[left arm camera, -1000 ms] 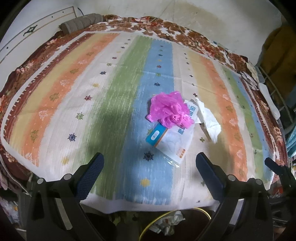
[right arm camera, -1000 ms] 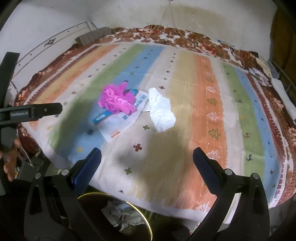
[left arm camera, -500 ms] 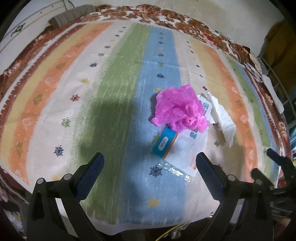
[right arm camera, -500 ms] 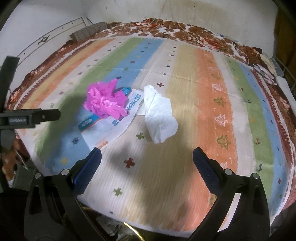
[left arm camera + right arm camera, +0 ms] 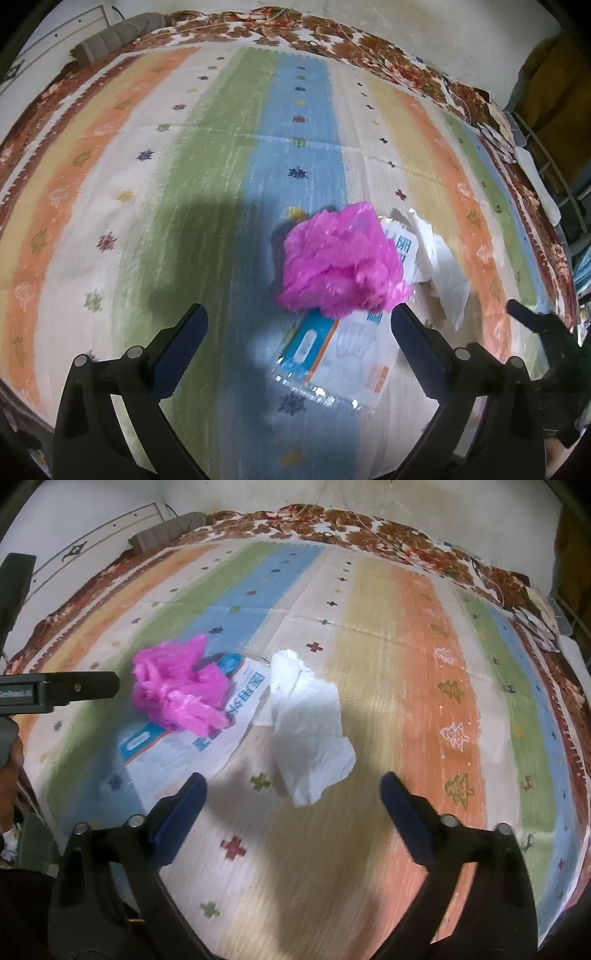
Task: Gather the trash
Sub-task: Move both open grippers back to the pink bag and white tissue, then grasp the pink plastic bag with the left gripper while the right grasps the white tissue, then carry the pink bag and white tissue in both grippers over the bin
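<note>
Both grippers lower over the trash on the striped mat than a second ago.

My left gripper [image 5: 298,323] has its jaws wide and empty; the crumpled pink plastic bag [image 5: 341,264] now sits just ahead of the right jaw, on the blue-and-white wrapper [image 5: 332,354] that lies between the jaws. My right gripper [image 5: 291,794] has jaws wide but closing, nothing pressed; the white tissue [image 5: 308,720], creased and crumpled, lies just ahead between them on the striped mat [image 5: 406,635].
</note>
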